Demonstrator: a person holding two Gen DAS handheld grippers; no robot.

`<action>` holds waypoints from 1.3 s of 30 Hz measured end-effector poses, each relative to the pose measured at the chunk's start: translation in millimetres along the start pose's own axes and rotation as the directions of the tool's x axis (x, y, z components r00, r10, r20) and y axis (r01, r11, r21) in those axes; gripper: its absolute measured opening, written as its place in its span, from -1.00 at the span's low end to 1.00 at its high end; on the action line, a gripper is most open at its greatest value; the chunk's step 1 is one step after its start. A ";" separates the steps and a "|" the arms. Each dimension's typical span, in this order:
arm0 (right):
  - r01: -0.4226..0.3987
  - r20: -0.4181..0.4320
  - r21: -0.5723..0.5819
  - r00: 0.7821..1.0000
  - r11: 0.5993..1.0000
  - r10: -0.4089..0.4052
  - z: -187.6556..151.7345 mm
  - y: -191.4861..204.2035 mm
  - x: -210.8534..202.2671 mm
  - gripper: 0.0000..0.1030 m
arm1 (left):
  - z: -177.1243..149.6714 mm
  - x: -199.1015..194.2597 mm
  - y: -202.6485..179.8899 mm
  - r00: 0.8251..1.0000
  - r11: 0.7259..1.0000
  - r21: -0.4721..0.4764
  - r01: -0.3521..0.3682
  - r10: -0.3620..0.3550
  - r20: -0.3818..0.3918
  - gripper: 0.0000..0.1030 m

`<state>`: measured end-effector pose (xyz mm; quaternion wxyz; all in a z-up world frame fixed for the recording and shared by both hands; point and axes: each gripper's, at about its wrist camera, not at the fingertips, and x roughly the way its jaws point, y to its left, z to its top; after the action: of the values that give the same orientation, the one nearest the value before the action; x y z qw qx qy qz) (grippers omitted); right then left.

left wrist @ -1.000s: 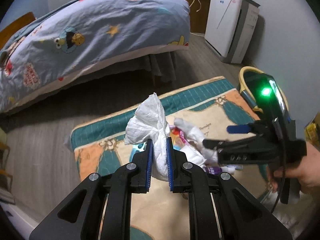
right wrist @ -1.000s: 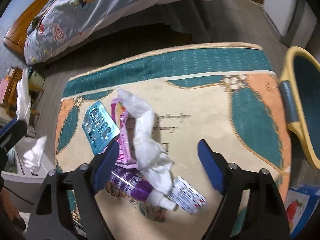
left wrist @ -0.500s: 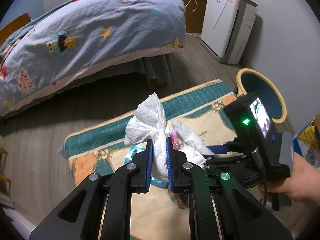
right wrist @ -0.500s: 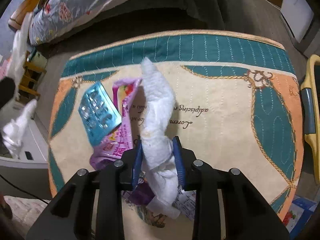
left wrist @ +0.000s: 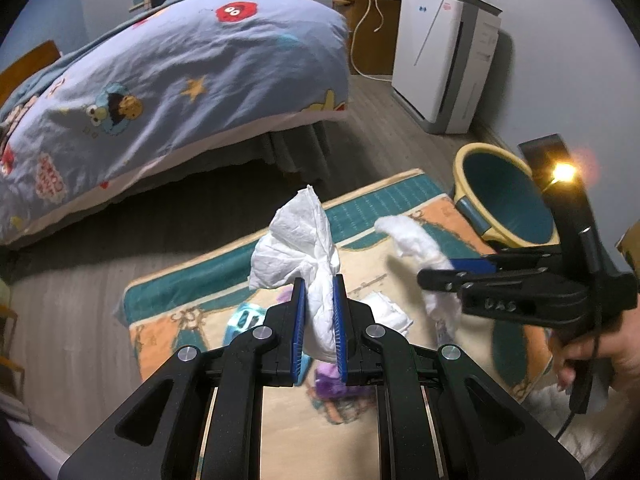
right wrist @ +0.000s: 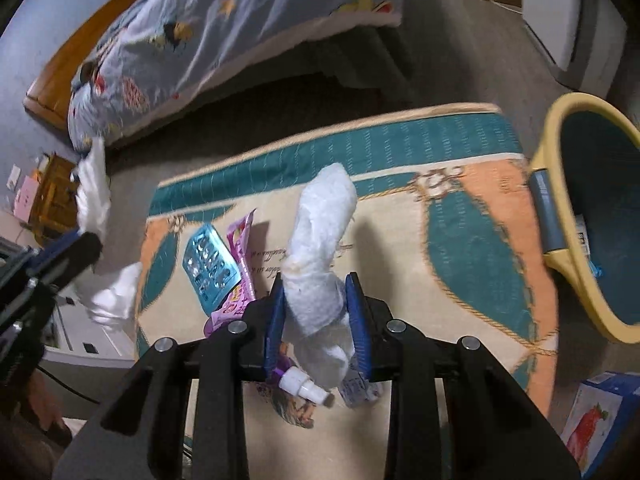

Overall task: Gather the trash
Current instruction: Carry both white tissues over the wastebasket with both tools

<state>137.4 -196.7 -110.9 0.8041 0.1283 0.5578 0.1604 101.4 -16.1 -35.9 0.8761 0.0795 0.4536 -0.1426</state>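
Above the rug [right wrist: 460,240], left claw [left wrist: 318,312] clenched on crumpled tissue [left wrist: 300,232], right claw [right wrist: 316,312] gripping twisted tissue [right wrist: 320,240].

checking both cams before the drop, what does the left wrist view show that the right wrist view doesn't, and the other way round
Left wrist view only: the white appliance against the wall and a hand gripping the right gripper's handle.

Right wrist view only: the blister pack, pink wrapper and white bottle cap lying clearly on the rug.

Both: the left gripper shut on a crumpled tissue, the right gripper shut on a twisted tissue, the rug, the bed and the yellow-rimmed bin.
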 end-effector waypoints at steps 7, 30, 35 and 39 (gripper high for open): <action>-0.010 0.068 0.052 0.998 0.999 0.007 3.7 -36.9 -39.0 -0.43 | 18.0 6.6 -39.4 1.000 0.999 0.045 0.014 -0.015 0.018 -0.73; 0.179 0.213 0.172 0.953 0.969 -0.214 31.6 -197.1 -155.7 -0.44 | 63.3 50.9 -149.0 0.995 0.979 0.184 0.091 -0.096 0.015 -0.73; 0.178 0.199 0.242 0.953 0.954 -0.229 26.8 -227.1 -152.2 -0.43 | 75.5 64.0 -165.0 0.994 0.976 0.192 0.105 -0.110 0.017 -0.73; 0.173 0.186 0.250 0.957 0.953 -0.222 25.6 -230.3 -144.7 -0.43 | 82.1 77.5 -179.5 0.991 0.971 0.197 0.132 -0.135 0.004 -0.73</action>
<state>140.6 -466.3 -67.0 0.8507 0.1806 0.4937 -0.0018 149.4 -221.9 -53.7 0.8563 0.1337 0.4340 -0.2461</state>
